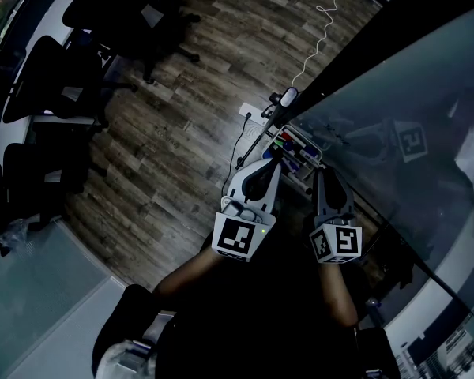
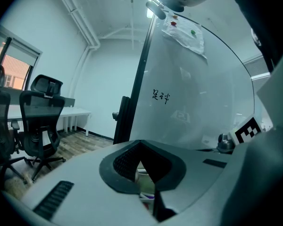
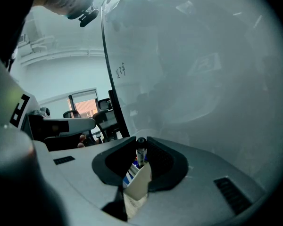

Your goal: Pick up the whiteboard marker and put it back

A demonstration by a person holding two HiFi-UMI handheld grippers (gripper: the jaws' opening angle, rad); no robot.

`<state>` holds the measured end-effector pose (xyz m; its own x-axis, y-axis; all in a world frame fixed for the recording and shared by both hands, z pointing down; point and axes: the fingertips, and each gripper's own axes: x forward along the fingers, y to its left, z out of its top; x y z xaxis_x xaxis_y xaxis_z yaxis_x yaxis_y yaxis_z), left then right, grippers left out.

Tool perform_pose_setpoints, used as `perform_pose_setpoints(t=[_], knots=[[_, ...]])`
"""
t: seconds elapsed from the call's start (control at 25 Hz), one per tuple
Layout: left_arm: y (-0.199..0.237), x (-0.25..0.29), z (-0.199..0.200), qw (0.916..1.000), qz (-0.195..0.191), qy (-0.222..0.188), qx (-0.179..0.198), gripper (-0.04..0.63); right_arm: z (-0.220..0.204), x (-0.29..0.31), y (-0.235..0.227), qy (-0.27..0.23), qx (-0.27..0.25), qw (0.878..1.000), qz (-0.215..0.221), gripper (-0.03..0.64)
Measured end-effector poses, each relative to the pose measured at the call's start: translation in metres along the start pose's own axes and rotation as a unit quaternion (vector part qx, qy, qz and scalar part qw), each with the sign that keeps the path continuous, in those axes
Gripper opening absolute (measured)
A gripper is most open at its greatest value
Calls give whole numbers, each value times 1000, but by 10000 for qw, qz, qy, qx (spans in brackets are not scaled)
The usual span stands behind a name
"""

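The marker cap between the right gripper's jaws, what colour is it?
Black. The whiteboard marker's cap shows best in the right gripper view.

Left gripper [image 1: 273, 158]: light grey shell, black ridged jaws.
Right gripper [image 1: 322, 172]: dark grey shell, black jaws.
Cubes [image 1: 238, 238]: white, black square marks.

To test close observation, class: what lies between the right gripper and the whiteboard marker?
Nothing; no gap is left. The right gripper view shows the whiteboard marker between the jaws of the right gripper, which close on its black cap.
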<state>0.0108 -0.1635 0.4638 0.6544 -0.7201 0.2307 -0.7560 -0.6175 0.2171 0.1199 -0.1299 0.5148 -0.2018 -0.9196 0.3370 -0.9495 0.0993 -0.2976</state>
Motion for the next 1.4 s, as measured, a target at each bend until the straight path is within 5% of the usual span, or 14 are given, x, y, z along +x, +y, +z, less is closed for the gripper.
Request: perform_pose_setpoints(t=[1.04,1.4], knots=[[-8,-3,-7,9998,-14,92,199,8,-11,-8,-3,99,81,9999,104,80],[-8,-4,-2,10000,64,-24,-48,8,-10,-8,0,79,17,9998,178,98]])
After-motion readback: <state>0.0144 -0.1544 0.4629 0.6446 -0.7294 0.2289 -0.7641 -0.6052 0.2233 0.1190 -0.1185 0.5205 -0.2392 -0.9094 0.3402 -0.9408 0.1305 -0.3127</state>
